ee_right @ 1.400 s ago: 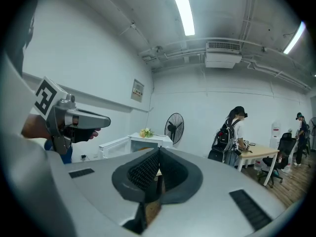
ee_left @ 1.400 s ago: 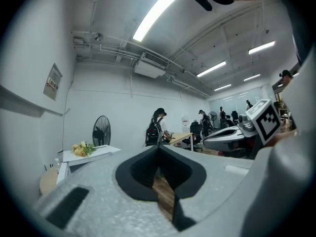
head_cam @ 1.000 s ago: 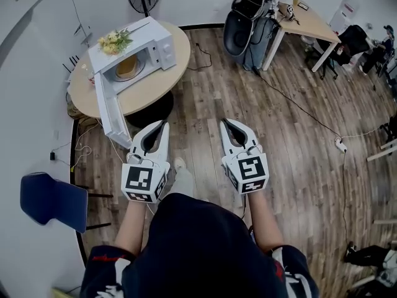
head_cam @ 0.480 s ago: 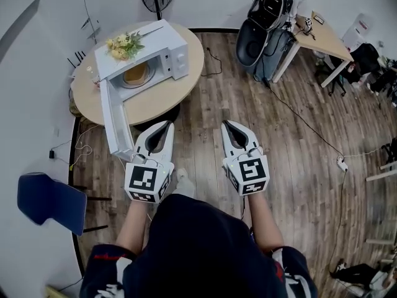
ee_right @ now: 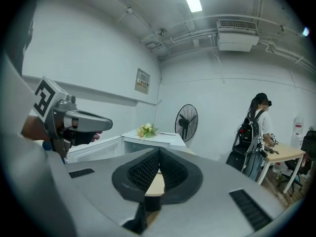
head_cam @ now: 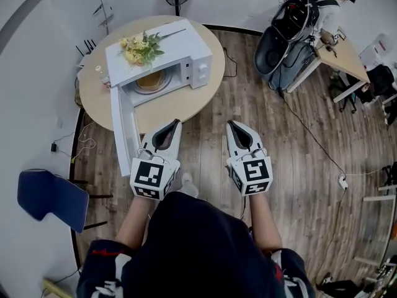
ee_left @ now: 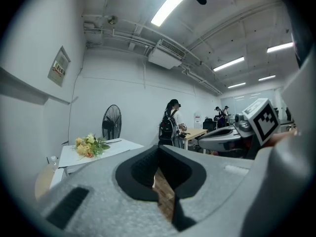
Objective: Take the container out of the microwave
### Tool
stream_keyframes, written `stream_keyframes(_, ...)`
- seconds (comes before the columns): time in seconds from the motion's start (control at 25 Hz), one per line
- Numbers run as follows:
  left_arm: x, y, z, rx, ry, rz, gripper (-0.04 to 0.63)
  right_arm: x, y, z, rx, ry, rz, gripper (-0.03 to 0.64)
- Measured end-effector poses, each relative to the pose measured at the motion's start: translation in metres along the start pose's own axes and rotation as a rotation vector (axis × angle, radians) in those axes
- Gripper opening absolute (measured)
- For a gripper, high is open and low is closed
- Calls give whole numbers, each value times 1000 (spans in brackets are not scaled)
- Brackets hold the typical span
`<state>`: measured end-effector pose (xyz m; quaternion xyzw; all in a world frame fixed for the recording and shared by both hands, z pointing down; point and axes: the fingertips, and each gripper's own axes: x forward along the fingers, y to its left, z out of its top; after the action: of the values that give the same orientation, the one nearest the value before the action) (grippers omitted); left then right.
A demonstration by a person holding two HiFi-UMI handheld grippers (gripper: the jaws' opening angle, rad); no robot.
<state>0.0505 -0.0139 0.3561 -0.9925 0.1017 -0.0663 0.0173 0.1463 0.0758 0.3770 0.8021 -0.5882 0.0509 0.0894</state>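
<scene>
Well ahead of both sets of fingertips, the container (head_cam: pixel 151 80) sits inside the open microwave (head_cam: pixel 183 47) on the round table (head_cam: pixel 186 103). The left gripper (head_cam: pixel 175 124) and right gripper (head_cam: pixel 231 124) are both closed, holding nothing.

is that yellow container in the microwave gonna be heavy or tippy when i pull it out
Probably light: the container looks small inside the microwave. It seems low and round, so tipping is unlikely, though it might slide on the plate under it. Its contents can't be seen from here, so a level lift seems wise.
</scene>
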Motion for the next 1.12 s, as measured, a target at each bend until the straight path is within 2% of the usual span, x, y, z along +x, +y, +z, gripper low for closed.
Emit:
stream_keyframes(0.28, 41, 56, -7, -42, 11, -7, 14, 69, 2, 12, -19, 20, 14, 8)
stream_keyframes(0.52, 59, 82, -18, -83, 15, -19, 14, 106, 7, 11, -64, 56, 27, 8)
stream_keyframes(0.76, 67, 102, -34, -128, 41, 14, 14, 137, 14, 13, -81, 60, 77, 8)
stream_keyframes(0.92, 73, 110, -42, -131, 75, 48, 14, 157, 18, 7, -81, 74, 142, 8)
stream_keyframes(1.12, 87, 135, -50, -150, 94, 148, 14, 196, 26, 6, -112, 62, 277, 8)
